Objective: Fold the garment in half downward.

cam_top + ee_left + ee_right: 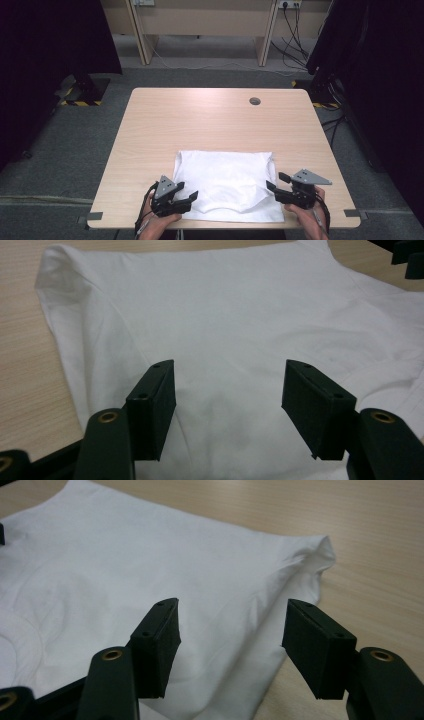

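A folded white cloth (pixel 227 182) lies flat on the near half of the light wooden table (pixel 210 120). My left gripper (pixel 189 200) hovers at the cloth's near left corner, open, with white fabric (pixel 230 330) between and beyond its jaws. My right gripper (pixel 277 182) is at the cloth's near right edge, also open, its jaws spread over the cloth's folded edge (pixel 225 595). Neither holds anything. The right gripper's jaw tips (pixel 407 257) peek in at the top right of the left gripper view.
A small round grommet hole (pixel 255 101) sits near the table's far right. Grey carpet surrounds the table, with dark curtains (pixel 385 75) at both sides and cables on the floor at the back right. The table's front edge is just behind my hands.
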`<state>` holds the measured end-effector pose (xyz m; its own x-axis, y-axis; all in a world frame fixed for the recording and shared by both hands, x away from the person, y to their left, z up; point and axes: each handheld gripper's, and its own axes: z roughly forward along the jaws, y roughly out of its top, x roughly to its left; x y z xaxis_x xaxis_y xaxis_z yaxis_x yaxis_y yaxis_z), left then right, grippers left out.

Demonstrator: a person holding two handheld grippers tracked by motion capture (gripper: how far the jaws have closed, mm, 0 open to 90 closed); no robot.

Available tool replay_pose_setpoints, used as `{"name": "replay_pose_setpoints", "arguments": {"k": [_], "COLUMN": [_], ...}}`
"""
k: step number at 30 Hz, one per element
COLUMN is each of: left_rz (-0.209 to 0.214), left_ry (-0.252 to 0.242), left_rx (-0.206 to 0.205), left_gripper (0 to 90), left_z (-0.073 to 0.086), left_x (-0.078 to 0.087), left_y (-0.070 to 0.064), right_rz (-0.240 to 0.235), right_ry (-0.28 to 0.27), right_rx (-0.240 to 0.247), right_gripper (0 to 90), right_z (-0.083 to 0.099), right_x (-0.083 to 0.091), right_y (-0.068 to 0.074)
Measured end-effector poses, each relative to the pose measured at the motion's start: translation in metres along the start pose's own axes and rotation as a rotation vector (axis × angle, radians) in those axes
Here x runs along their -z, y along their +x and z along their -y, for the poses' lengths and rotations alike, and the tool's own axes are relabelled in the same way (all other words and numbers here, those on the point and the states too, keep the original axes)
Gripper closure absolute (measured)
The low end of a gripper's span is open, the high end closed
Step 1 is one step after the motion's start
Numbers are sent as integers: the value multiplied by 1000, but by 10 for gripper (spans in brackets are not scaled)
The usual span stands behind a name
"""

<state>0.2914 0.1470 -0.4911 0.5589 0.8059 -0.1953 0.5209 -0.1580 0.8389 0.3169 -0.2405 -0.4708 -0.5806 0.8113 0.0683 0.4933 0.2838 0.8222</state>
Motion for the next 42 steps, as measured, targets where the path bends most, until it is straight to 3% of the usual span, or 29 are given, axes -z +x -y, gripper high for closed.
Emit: {"name": "replay_pose_setpoints", "arguments": {"k": [2, 3, 4, 5, 6, 7, 10, 11, 12, 13, 14, 18, 19, 20, 21, 22, 25, 26, 29, 31, 33, 35, 38, 40, 42], "left_rz": [-2, -2, -28, -28, -28, -28, -44, -44, -62, -62, -63, -71, -71, -79, -79, -79, -85, -106, -103, -110, -109, -103, -84, -85, -74], "left_ry": [15, 15, 58, 58, 58, 58, 80, 80, 98, 98, 106, 119, 119, 69, 69, 69, 81, 104, 118, 118, 138, 158, 166, 159, 143], "left_rx": [7, 7, -8, -8, -8, -8, -27, -27, -58, -58, -80, -81, -81, -53, -53, -53, -69, -84, -88, -129, -154, -164, -183, -190, -170], "left_gripper": [320, 320, 320, 289, 289, 289, 287, 287, 287, 286, 286, 283, 242, 242, 231, 231, 224, 224, 226, 222, 220, 222, 225, 237, 225], "left_z": [2, 2, 3, 3, 3, 3, 3, 3, 2, 2, 3, 1, 1, -3, -3, -3, -6, -6, -3, 0, 2, 2, 3, 2, 1], "left_x": [-1, -1, -2, -2, -2, -2, -1, -1, -1, -1, 0, 2, 2, 4, 4, 4, 0, -5, -7, -6, -3, -1, 0, 0, 1], "left_y": [1, 1, 1, 1, 1, 1, -1, -1, -2, -2, -2, -2, -2, -1, -1, -1, -1, 0, -1, -4, -8, -11, -16, -17, -17], "right_rz": [0, 15, 15, 15, 58, 58, 58, 79, 79, 79, 96, 105, 105, 116, 116, 106, 98, 98, 68, 54, 64, 55, 83, 110, 87], "right_ry": [0, 24, 24, 24, 106, 106, 106, 111, 111, 111, 141, 171, 171, 188, 188, 116, 109, 109, 138, 152, 193, 205, 236, 209, 172], "right_rx": [0, 26, 26, 26, 84, 84, 84, 81, 81, 81, 82, 102, 102, 113, 113, 90, 105, 105, 127, 145, 181, 157, 179, 189, 177], "right_gripper": [394, 394, 380, 380, 380, 320, 320, 320, 288, 288, 266, 266, 266, 246, 246, 246, 240, 231, 231, 233, 233, 231, 227, 224, 222], "right_z": [0, 3, 3, 3, 12, 12, 12, 14, 14, 14, 15, 16, 16, 15, 15, 6, -1, -1, -2, 1, 6, 7, 5, 2, -2], "right_x": [0, -1, -1, -1, -5, -5, -5, -3, -3, -3, 1, 8, 8, 12, 12, 14, 8, 8, -3, -6, -8, -5, 0, 3, 3], "right_y": [0, 3, 3, 3, 7, 7, 7, 6, 6, 6, 6, 7, 7, 9, 9, 11, 15, 15, 20, 24, 27, 24, 22, 22, 24]}}
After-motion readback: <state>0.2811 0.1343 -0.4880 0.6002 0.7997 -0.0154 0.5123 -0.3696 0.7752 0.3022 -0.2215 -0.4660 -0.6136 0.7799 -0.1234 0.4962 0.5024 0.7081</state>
